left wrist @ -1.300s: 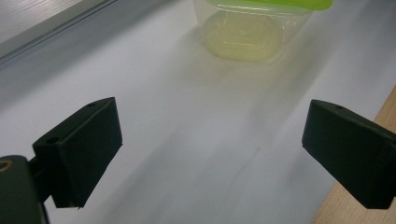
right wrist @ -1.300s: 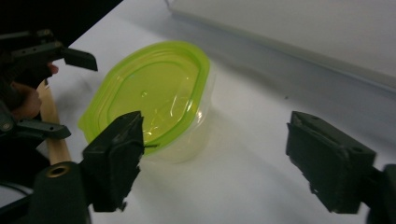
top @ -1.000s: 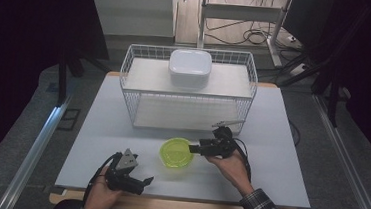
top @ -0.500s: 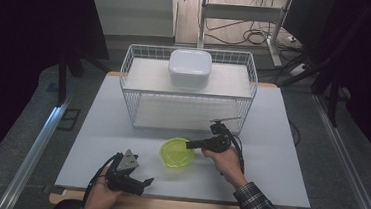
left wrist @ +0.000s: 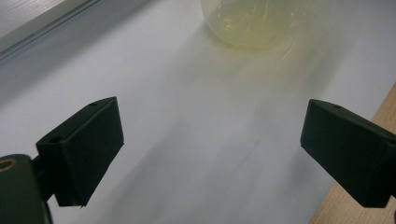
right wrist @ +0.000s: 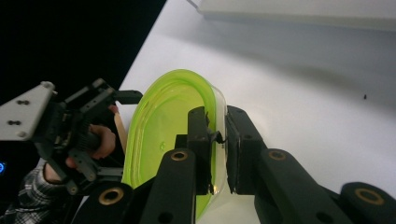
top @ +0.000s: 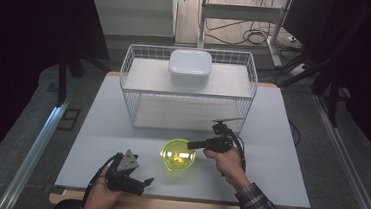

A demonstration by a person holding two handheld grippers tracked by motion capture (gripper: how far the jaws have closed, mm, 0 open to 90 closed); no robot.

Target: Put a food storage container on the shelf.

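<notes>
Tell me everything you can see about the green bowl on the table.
The green bowl is a small, rounded bowl of clear yellow-green material that looks like plastic, glossy, with light glinting inside. It looks empty. It stands upright on the white table, near the front edge, in front of the wire basket. The right tongs have just been closing and now pinch its rim, one jaw inside and one outside. The left tongs stand open, apart from it.
</notes>
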